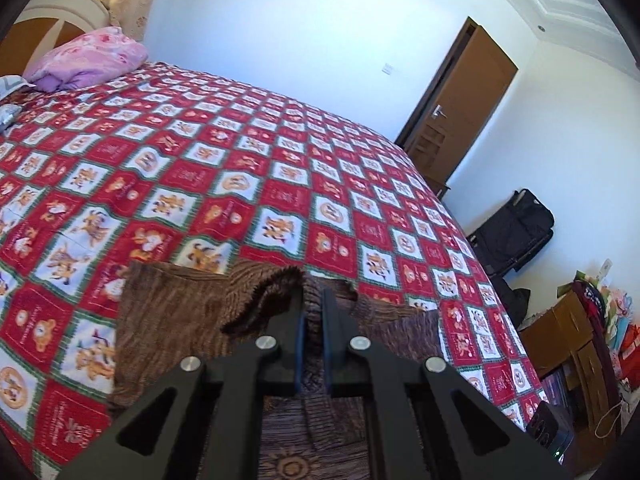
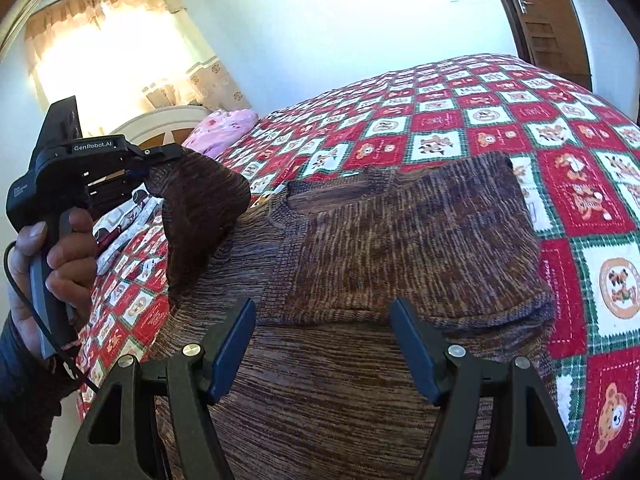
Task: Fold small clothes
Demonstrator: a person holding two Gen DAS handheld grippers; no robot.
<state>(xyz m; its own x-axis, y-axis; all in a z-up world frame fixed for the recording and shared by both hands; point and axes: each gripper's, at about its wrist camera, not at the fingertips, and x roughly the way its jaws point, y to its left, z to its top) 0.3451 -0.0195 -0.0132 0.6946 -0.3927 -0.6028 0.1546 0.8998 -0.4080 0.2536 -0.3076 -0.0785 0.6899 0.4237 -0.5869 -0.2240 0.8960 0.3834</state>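
You face a bed (image 1: 248,128) under a red checked quilt (image 1: 304,216), a pink pillow (image 1: 90,58) by its headboard (image 1: 60,12). White walls (image 1: 304,32) surround you; a brown door (image 1: 460,104) stands beyond, and sunlight floods the curtained window (image 2: 108,44).

Sweater (image 2: 360,248) hem cut off at 6 o'clock, right wrist view. Left gripper (image 2: 136,168) fingertips buried in lifted sleeve (image 2: 200,208), contact pt hidden. Clutter (image 1: 592,320) at 4 o'clock, left view: too blurry to ID.

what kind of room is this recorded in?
Most likely a home bedroom: a large bed under a red-and-white checked cartoon quilt, a pink floral pillow by the headboard, and a brown wooden door.
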